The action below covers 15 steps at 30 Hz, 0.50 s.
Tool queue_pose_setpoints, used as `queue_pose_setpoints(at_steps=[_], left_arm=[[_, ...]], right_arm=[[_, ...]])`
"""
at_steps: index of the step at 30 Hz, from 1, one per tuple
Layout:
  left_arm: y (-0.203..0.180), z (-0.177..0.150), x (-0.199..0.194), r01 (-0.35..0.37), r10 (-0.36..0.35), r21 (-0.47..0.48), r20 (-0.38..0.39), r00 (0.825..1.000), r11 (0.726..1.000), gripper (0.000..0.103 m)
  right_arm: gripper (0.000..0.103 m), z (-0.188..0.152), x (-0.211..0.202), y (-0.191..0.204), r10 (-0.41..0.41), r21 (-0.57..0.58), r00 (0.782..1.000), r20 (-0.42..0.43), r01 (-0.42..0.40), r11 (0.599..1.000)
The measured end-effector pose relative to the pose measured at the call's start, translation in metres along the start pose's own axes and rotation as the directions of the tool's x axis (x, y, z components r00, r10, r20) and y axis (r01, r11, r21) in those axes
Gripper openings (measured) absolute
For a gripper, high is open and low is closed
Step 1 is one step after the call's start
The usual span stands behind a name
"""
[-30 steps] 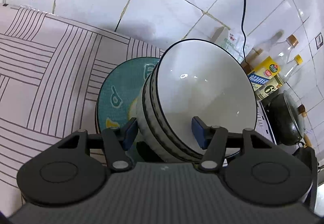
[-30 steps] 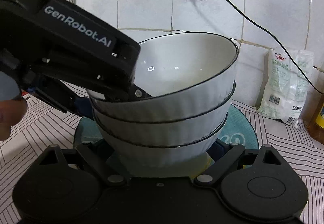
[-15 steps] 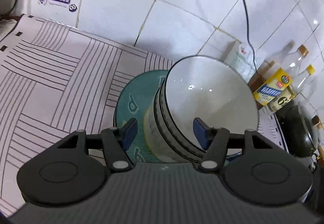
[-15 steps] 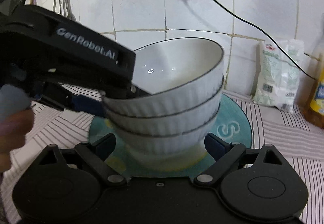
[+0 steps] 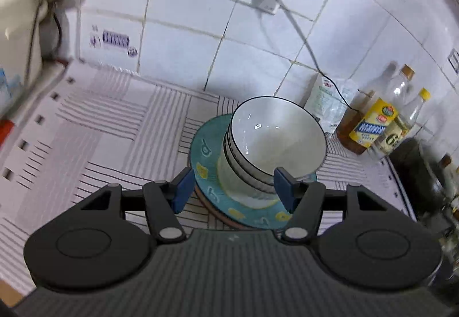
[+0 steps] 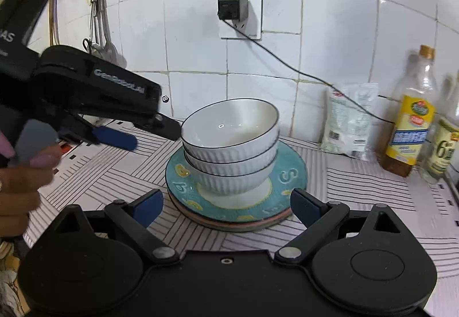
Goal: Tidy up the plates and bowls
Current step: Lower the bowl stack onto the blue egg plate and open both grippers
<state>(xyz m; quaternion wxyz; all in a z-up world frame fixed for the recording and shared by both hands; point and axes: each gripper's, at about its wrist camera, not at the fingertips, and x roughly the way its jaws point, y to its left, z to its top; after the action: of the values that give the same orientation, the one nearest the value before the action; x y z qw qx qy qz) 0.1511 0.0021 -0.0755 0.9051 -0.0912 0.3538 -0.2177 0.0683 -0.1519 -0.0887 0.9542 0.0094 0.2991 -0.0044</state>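
Note:
Three white ribbed bowls (image 6: 231, 145) with dark rims are nested in a stack on a teal patterned plate (image 6: 289, 173), which tops a small pile of plates. The stack also shows in the left wrist view (image 5: 275, 142) on the plate (image 5: 206, 150). My left gripper (image 5: 233, 188) is open and empty, above and in front of the stack; it also shows in the right wrist view (image 6: 143, 130) left of the bowls. My right gripper (image 6: 226, 206) is open and empty, in front of the plates.
A striped mat (image 6: 358, 196) covers the counter. Oil bottles (image 6: 410, 119) and a white packet (image 6: 350, 122) stand at the right by the tiled wall. A plugged socket (image 6: 232, 9) with a cable hangs above. Utensils (image 6: 99, 21) hang at the left. A dark pan (image 5: 416, 165) sits far right.
Both grippers have pulled back and away from the bowl stack, which stays on the plate. The left gripper's fingers, earlier around the top bowls' rims, are now clear of them.

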Motion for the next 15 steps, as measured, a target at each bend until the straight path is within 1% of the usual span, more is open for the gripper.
queue_pose_setpoints(at_steps=[2,4,7,8,10,12,15], left_arm=[[-0.005,0.0,-0.016,-0.007,0.007,0.027,0.009,1.0,1.0,0.06],[-0.011,-0.002,-0.034,-0.014,0.013,0.047,0.017,1.0,0.999,0.062],[-0.02,-0.007,-0.056,-0.051,0.049,0.099,0.027,0.998,0.994,0.062],[-0.022,-0.008,-0.064,-0.069,0.065,0.104,0.036,0.997,0.992,0.062],[-0.022,-0.011,-0.076,-0.072,0.069,0.106,0.031,0.997,0.992,0.063],[-0.021,-0.013,-0.088,-0.074,0.072,0.091,0.024,0.997,0.993,0.064],[-0.021,-0.017,-0.103,-0.099,0.097,0.09,0.024,0.995,0.991,0.065]], right_arm=[[0.097,0.0,-0.013,-0.001,-0.031,0.006,1.0,-0.002,0.031,0.999],[0.097,0.0,-0.029,-0.004,-0.054,0.036,0.999,0.005,0.054,0.998],[0.098,0.004,-0.045,-0.019,-0.066,0.125,0.998,-0.016,0.068,0.99],[0.098,0.005,-0.049,-0.024,-0.072,0.153,0.997,-0.035,0.077,0.985],[0.098,0.012,-0.059,-0.03,-0.124,0.167,0.988,-0.091,0.138,0.976],[0.098,0.016,-0.073,-0.037,-0.156,0.185,0.984,-0.089,0.17,0.968],[0.098,0.025,-0.095,-0.046,-0.175,0.194,0.98,-0.098,0.191,0.962]])
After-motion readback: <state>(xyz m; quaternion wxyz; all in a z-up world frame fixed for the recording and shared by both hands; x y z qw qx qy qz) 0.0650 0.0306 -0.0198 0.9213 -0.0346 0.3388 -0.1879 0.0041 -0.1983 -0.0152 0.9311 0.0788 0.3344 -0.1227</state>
